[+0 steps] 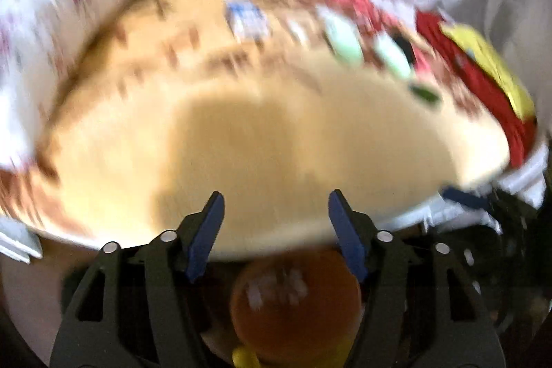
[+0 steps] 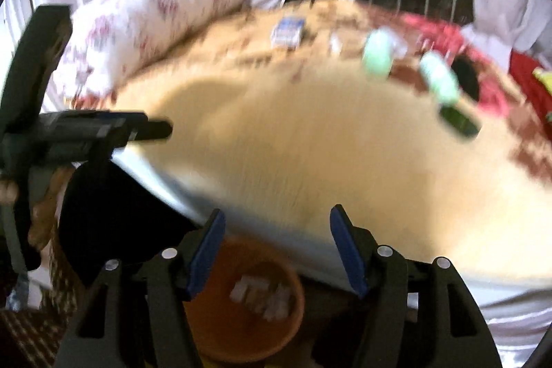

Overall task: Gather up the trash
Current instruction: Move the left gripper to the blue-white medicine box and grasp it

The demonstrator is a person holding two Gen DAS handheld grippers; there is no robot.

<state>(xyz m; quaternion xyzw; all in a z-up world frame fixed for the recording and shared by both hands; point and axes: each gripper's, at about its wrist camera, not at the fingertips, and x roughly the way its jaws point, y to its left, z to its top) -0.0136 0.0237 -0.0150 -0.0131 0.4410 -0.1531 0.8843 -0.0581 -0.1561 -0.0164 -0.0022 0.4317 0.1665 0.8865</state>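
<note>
Trash lies scattered on the far half of the bed (image 1: 276,140), all frames motion-blurred. Left to right in your left wrist view: a floral pillow (image 1: 51,23) along the left edge; a blue-and-white packet (image 1: 246,18); two pale green wrappers (image 1: 343,38) (image 1: 393,57) side by side; a small dark green piece (image 1: 426,93) just below them; red cloth (image 1: 483,81) with a yellow item (image 1: 490,61) on it at far right.

Your left tool (image 1: 276,231) has its blue pads spread, nothing between them. Below it sits an orange bin (image 1: 296,302) with pale scraps inside, off the bed's near edge.

Right wrist view: your left tool's body shows at far left, beside the bed edge. The same packet (image 2: 288,31), green wrappers (image 2: 377,56) (image 2: 440,80) and dark green piece (image 2: 459,121) lie well apart from your right tool (image 2: 276,247). Its pads are also spread and empty, held over the orange bin (image 2: 248,299).
</note>
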